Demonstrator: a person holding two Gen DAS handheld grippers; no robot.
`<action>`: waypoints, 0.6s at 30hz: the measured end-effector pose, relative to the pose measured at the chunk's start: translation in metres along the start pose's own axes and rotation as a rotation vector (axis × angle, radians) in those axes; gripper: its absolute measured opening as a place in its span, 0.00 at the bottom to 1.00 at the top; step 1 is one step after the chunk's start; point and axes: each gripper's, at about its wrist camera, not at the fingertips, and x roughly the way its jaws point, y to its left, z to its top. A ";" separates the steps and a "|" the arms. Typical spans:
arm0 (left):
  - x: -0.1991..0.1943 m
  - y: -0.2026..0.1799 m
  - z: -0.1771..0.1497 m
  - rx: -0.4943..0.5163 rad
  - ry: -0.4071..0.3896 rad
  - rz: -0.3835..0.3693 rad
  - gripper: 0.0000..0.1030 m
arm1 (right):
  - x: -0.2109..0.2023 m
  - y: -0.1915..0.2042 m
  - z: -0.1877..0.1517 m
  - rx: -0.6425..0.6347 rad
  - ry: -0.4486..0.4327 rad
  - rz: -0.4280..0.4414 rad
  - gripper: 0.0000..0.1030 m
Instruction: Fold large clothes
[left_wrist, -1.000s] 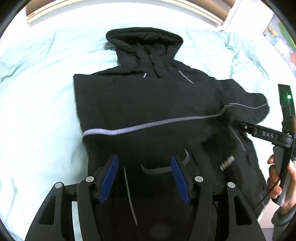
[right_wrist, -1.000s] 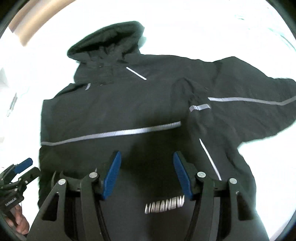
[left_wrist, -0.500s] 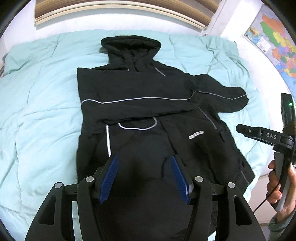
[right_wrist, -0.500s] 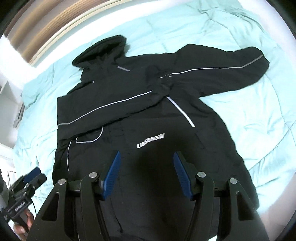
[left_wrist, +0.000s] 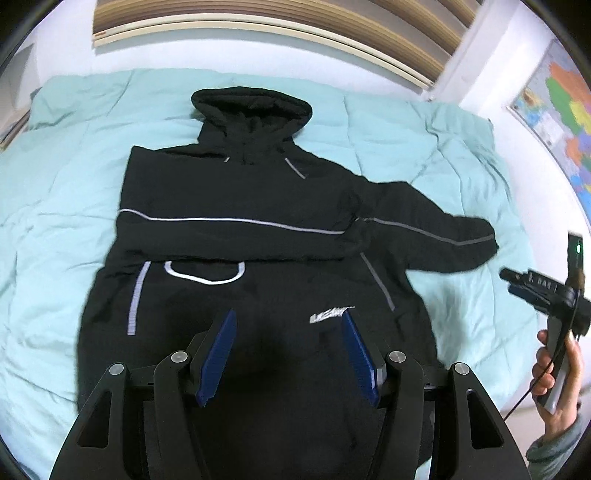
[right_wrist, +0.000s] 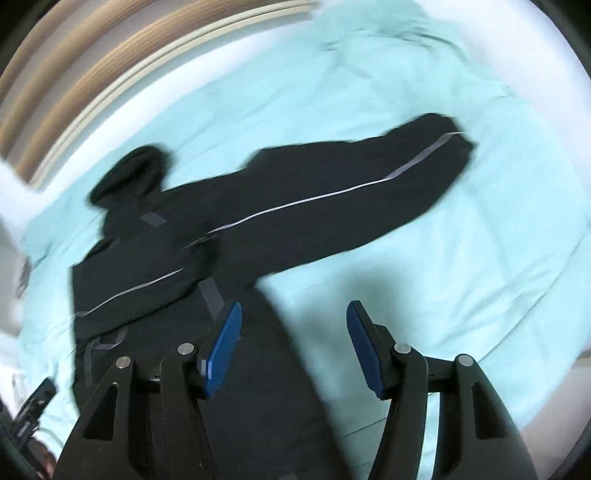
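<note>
While the left gripper (left_wrist: 288, 354) points steeply down from above the foot of the bed (left_wrist: 55, 206), its view shows a black hooded jacket (left_wrist: 236, 199) laid flat on the pale green quilt, hood at twelve o'clock. One sleeve is folded across the chest; the other sleeve (left_wrist: 436, 232) stretches out toward three o'clock. The blue fingers (left_wrist: 218, 354) stand apart, released, with nothing between them and the jacket's hem well below them. At four o'clock a hand (left_wrist: 557, 384) grips the handle of the right gripper (left_wrist: 517, 282), raised beside the bed. Compared with a second ago, the jacket looks smaller and farther off, more quilt and headboard show, and the picture is no longer washed out.

Where the right gripper (right_wrist: 293, 347) looks down, its view is blurred. The jacket (right_wrist: 155, 258) lies from the centre toward nine o'clock, and the outstretched sleeve (right_wrist: 351, 206) reaches up toward one o'clock. The blue fingers (right_wrist: 223, 350) are spread, released and empty: one hangs over the jacket's edge, the other over bare quilt (right_wrist: 443, 277). A second ago the jacket's chest filled this view between the fingers; now it sits off to the side and the sleeve is seen whole. The left gripper (right_wrist: 35, 410) shows at eight o'clock.
</note>
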 end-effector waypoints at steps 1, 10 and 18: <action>0.005 -0.008 0.001 -0.015 0.000 0.006 0.59 | 0.004 -0.024 0.010 0.021 -0.004 -0.020 0.61; 0.031 -0.057 0.018 -0.053 0.037 0.107 0.59 | 0.066 -0.192 0.109 0.213 -0.037 -0.078 0.63; 0.071 -0.070 0.027 -0.064 0.130 0.176 0.59 | 0.136 -0.244 0.169 0.270 -0.025 -0.040 0.73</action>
